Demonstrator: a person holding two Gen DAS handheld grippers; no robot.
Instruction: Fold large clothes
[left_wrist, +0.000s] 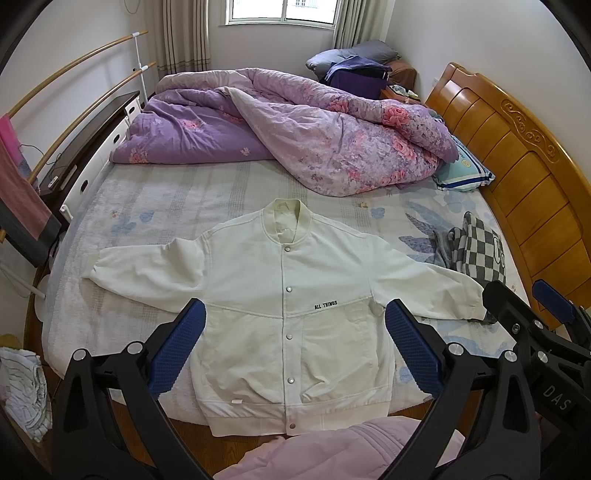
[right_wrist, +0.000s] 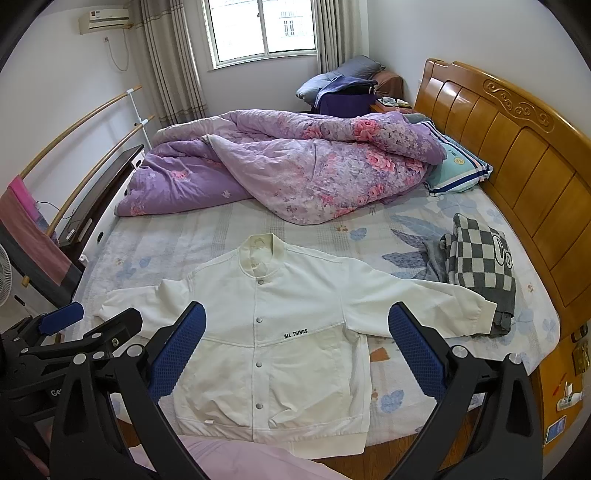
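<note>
A white snap-button jacket (left_wrist: 288, 295) marked "ALL THINGS" lies flat and face up on the bed, both sleeves spread out sideways, hem at the near edge. It also shows in the right wrist view (right_wrist: 273, 332). My left gripper (left_wrist: 295, 343) is open and empty, held above the jacket's lower half. My right gripper (right_wrist: 295, 350) is open and empty too, above the jacket's right side. The right gripper shows at the right edge of the left wrist view (left_wrist: 524, 314). The left gripper shows at the left edge of the right wrist view (right_wrist: 88, 325).
A crumpled purple floral duvet (left_wrist: 295, 133) fills the far half of the bed. A checkered grey cloth (right_wrist: 476, 262) lies by the right sleeve. A wooden headboard (left_wrist: 517, 155) stands on the right. A rail and dark cabinet (left_wrist: 92, 129) stand on the left. Pink fabric (left_wrist: 332, 450) shows at the bottom.
</note>
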